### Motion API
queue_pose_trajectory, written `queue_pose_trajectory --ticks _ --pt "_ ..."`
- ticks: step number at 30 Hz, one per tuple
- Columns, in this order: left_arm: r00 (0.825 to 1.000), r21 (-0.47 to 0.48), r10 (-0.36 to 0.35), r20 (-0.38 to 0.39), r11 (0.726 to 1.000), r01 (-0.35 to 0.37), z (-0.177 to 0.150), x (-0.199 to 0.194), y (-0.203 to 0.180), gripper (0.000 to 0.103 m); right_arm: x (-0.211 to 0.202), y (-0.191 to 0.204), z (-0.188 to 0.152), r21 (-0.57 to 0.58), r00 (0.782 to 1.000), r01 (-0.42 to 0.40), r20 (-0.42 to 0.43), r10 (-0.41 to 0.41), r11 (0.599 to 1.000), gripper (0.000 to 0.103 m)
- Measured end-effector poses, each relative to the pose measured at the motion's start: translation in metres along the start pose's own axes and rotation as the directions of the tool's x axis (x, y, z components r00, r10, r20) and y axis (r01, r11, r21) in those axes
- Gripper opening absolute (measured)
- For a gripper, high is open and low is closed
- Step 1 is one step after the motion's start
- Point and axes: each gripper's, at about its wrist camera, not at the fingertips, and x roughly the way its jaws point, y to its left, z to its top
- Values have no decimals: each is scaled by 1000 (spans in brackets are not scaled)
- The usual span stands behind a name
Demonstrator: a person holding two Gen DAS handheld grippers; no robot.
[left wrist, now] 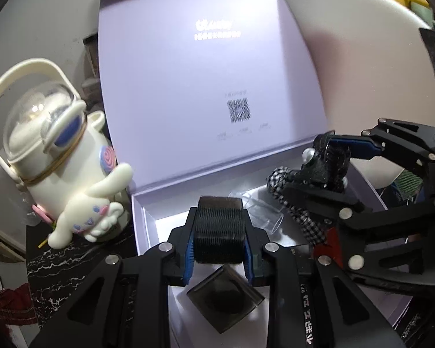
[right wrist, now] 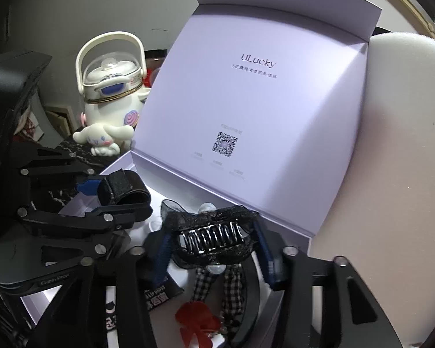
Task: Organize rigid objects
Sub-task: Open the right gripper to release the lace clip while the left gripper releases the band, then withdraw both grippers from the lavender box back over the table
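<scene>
The left gripper clamps a dark ribbed roller between its blue pads, over a smoky square case inside the open lavender box. The right gripper stands spread around a black toothed hair clip with gingham ribbon, pads apart from it, above the box floor. Left of the box stands a cream character bottle.

Grey wall — black marbled tabletop
</scene>
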Motion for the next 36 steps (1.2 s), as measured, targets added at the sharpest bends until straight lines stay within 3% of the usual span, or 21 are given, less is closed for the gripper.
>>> queue_pose_trajectory --ticks 4,7,9,11,13,36 --pt "998 16 62 -16 998 -62 -1 -2 -3 28 -5 -2 -3 -2 1000 25 -2 -25 1000 64" --pt "998 3 60 -36 998 -60 -1 -3 -3 31 -10 -4 -5 2 1000 27 0 -27 1000 68" --pt "997 -15 69 -39 997 -70 -1 -5 -1 43 -13 -6 -5 9 999 36 2 -36 999 70" --pt "994 -23 104 -31 994 -105 1 -8 1 74 -17 -10 -6 18 999 44 5 -45 999 70" --pt "993 -40 115 -4 993 -115 1 -16 5 80 -21 -13 -6 31 999 51 6 -51 998 70" --pt "983 -76 176 55 982 -172 7 -94 -10 80 -84 -15 -2 57 993 70 95 -76 996 70"
